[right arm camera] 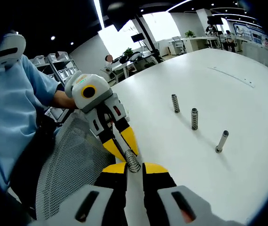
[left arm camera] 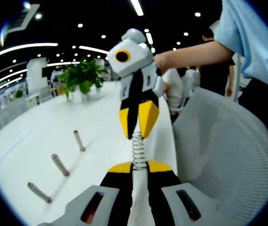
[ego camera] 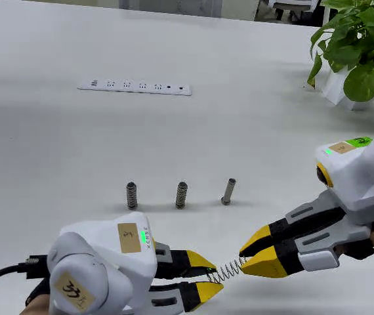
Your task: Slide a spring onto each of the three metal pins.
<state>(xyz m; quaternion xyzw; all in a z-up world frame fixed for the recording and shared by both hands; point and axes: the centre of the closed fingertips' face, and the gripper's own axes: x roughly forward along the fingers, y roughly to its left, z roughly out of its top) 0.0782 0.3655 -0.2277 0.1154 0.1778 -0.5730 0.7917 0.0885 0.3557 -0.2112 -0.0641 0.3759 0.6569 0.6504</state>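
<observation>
1. Spring (ego camera: 228, 269) is held in the air above the near edge of the table (ego camera: 75, 144). It spans the gap between the two tongs, well apart from the pins.
2. Left tongs (ego camera: 214, 275) are clenched on one end of the coil and right tongs (ego camera: 243, 261) on the other. Both gripper views show the wire nipped between their own jaw tips.
3. Three pins stand in a row. Left pin (ego camera: 132, 195) and middle pin (ego camera: 182, 194) already wear springs. The bare pin (ego camera: 229, 191) on the right is the one left to do.
4. Handling, my guess: a very light, thin wire coil that bends sideways easily. It is likely to flick away if squeezed hard or let go unevenly, and its round turns look slippery against smooth jaws.
5. Where to hold: across the turns near one end, with a gentle pinch. Leave the other end's bore clear of the jaws so it can drop over the pin top. One pair of tongs would have to let go first.
</observation>
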